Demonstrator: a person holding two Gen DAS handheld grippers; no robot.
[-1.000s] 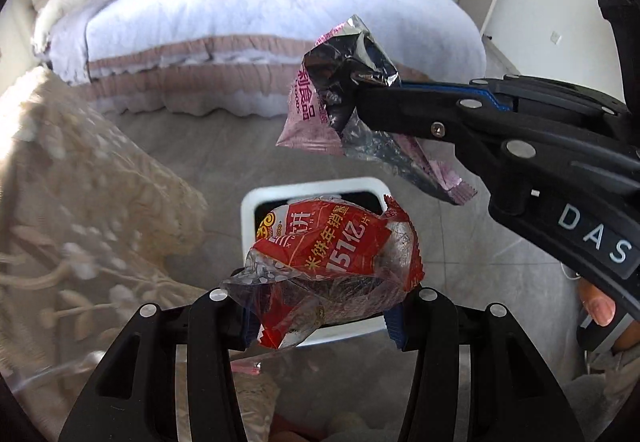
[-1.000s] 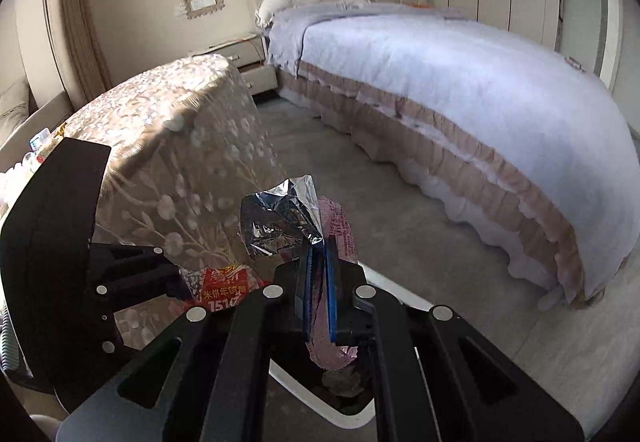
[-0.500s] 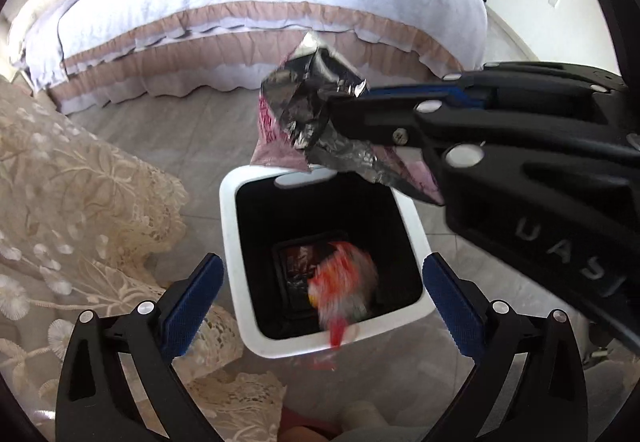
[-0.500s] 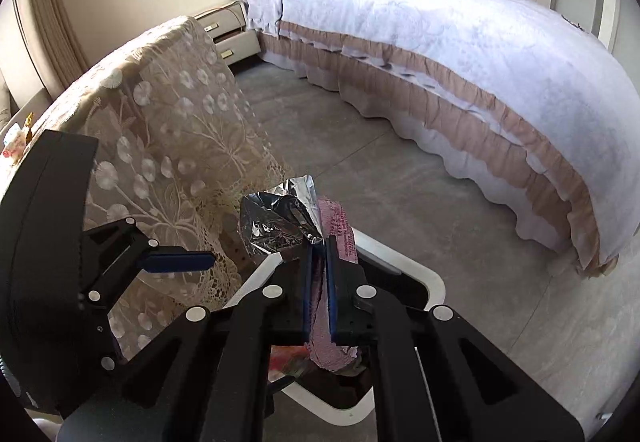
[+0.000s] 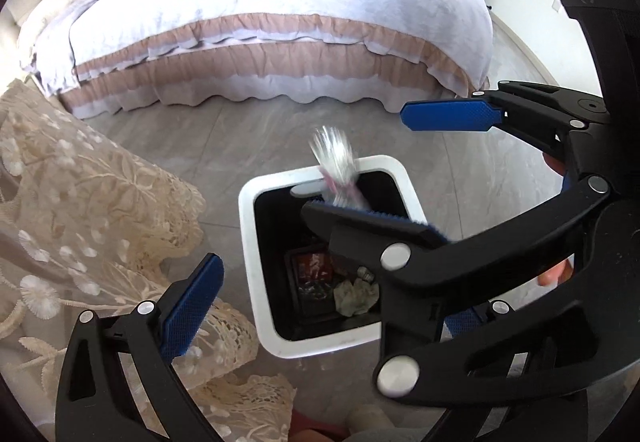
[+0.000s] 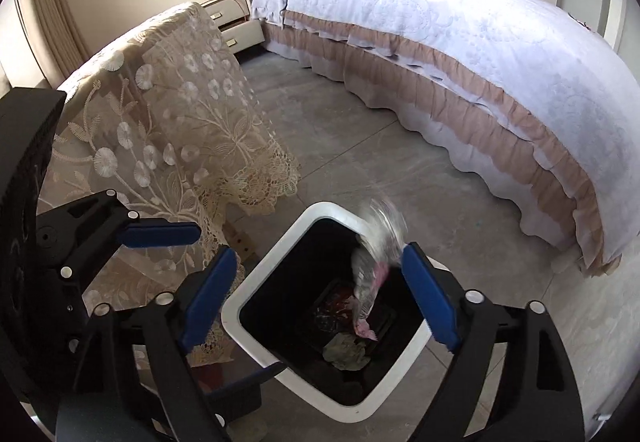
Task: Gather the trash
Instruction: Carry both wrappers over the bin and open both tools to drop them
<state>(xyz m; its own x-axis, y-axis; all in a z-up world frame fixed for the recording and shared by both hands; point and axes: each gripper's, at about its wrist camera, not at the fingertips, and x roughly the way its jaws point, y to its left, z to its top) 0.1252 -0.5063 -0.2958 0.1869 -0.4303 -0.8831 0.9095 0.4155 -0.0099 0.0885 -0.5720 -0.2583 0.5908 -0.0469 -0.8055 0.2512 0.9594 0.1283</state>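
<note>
While both tongs gape wide, right gripper (image 6: 320, 298) and left gripper (image 5: 320, 302), a crinkled silver-pink foil wrapper (image 6: 374, 262) blurs at the square white bin's (image 6: 256, 298) rim.

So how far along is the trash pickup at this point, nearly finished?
Nearly, by what shows. Red packaging and crumpled paper already lie in the white bin. The silver-pink wrapper is blurred, dropping into it; the right gripper and left gripper are open, holding nothing. No other trash is visible on the floor.
</note>
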